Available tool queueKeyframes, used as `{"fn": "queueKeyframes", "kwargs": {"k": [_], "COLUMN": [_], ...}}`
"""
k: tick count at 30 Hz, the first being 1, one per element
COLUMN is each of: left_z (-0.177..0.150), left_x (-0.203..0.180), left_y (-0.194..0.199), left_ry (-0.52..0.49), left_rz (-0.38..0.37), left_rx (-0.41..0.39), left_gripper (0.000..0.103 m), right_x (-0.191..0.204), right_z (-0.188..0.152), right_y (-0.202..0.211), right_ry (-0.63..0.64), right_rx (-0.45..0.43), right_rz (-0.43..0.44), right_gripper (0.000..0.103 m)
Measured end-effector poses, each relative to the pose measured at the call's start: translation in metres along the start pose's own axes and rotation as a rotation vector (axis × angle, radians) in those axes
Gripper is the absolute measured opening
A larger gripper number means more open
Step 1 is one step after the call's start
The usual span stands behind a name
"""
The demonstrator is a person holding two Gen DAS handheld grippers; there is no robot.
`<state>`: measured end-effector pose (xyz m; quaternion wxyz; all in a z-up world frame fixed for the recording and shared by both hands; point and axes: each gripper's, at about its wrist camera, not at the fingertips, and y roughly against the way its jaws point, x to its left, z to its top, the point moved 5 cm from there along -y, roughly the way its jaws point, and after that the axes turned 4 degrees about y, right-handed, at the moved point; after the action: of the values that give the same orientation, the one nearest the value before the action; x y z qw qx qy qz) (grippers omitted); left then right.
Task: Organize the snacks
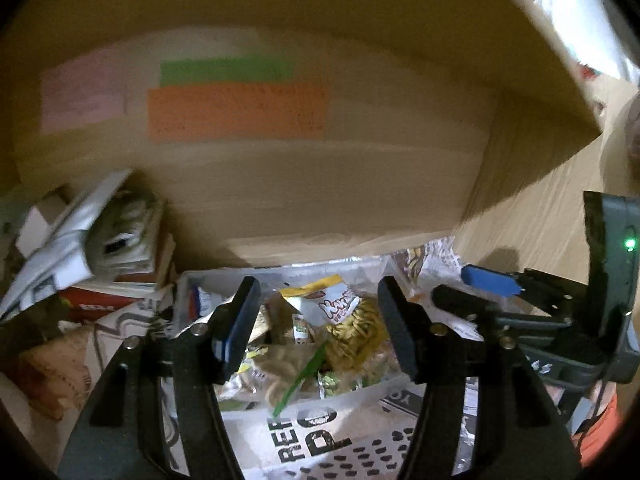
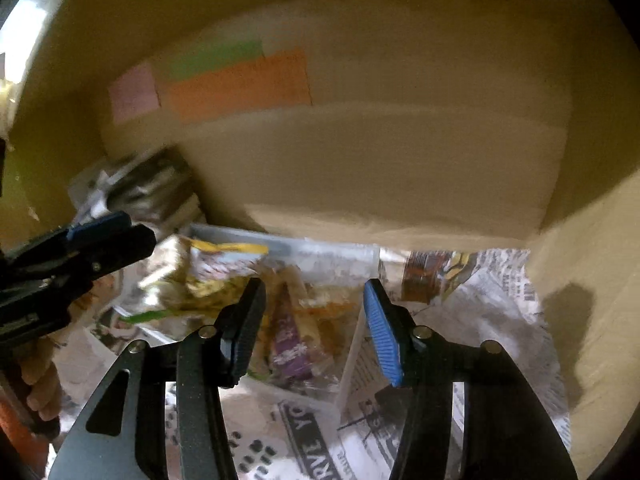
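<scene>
Snack packets point(image 1: 332, 332) heaped in clear tray point(image 1: 188, 292)

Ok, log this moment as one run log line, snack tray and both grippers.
stage: over clear tray of snack packets | left gripper: open, empty | right gripper: open, empty | surface: newspaper

Both views are dim and yellow-tinted, the inside of the tan wooden shelf compartment point(image 1: 360, 184) lying in soft gloom. The only bright light spills in at the upper corners, blown out to white glare beyond the opening. Motion blur smears most of the right wrist view, so the pink, green and orange paper notes point(image 2: 236, 80) on the back wall lose their edges and the clear plastic tray of snack packets point(image 2: 280, 280) turns streaky. A dark soft shadow falls on the right side wall. Fisheye bending curves straight lines, and black vignette rings the corners.
</scene>
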<state>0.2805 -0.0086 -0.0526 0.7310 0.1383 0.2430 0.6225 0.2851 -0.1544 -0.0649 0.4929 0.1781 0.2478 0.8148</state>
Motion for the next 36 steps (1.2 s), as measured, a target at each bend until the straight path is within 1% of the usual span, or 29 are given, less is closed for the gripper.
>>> {"fn": "queueKeyframes", "kwargs": {"k": [9,11,12,13,14,15,16,17,18,19,21,24,28,36], "left_z": [0.003,0.003,0.003,0.002,0.001,0.001,-0.001,-0.003,-0.003,-0.005,-0.008,-0.012,-0.016,-0.023], "left_x": [-0.008,-0.009,-0.009,-0.009,-0.009,-0.008,-0.009,-0.010,-0.011,-0.011,-0.010,-0.007,-0.006,-0.008], "left_y": [0.085,0.101,0.110,0.118,0.126,0.132,0.139,0.146,0.151,0.156,0.163,0.170,0.179,0.188], "left_ry": [-0.009,-0.004,-0.002,0.000,-0.001,-0.003,-0.007,-0.009,-0.010,-0.012,-0.012,-0.008,-0.016,-0.026], "left_rz": [0.020,0.017,0.019,0.028,0.037,0.043,0.048,0.053,0.058,0.065,0.072,0.071,0.077,0.091], "left_rx": [-0.165,-0.191,-0.207,-0.225,-0.243,-0.254,-0.265,-0.275,-0.282,-0.293,-0.306,-0.317,-0.332,-0.348], "left_gripper": [0.061,0.064,0.068,0.071,0.071,0.072,0.076,0.079,0.083,0.086,0.088,0.093,0.098,0.102], "right_x": [0.027,0.034,0.037,0.040,0.042,0.046,0.049,0.051,0.053,0.055,0.058,0.061,0.066,0.073], "right_z": [0.013,0.014,0.014,0.014,0.014,0.013,0.013,0.012,0.011,0.011,0.010,0.008,0.006,0.001], "right_y": [0.082,0.098,0.104,0.110,0.116,0.123,0.128,0.132,0.136,0.139,0.144,0.150,0.159,0.164], "right_ry": [0.019,0.023,0.026,0.028,0.030,0.031,0.032,0.032,0.031,0.030,0.028,0.031,0.032,0.039], "right_rx": [-0.171,-0.206,-0.219,-0.236,-0.248,-0.267,-0.280,-0.289,-0.301,-0.307,-0.325,-0.342,-0.367,-0.371], "right_rz": [0.034,0.040,0.042,0.043,0.044,0.045,0.044,0.042,0.037,0.032,0.013,-0.005,-0.028,-0.044], "right_gripper": [0.047,0.048,0.048,0.051,0.054,0.059,0.065,0.068,0.074,0.079,0.084,0.090,0.102,0.103]}}
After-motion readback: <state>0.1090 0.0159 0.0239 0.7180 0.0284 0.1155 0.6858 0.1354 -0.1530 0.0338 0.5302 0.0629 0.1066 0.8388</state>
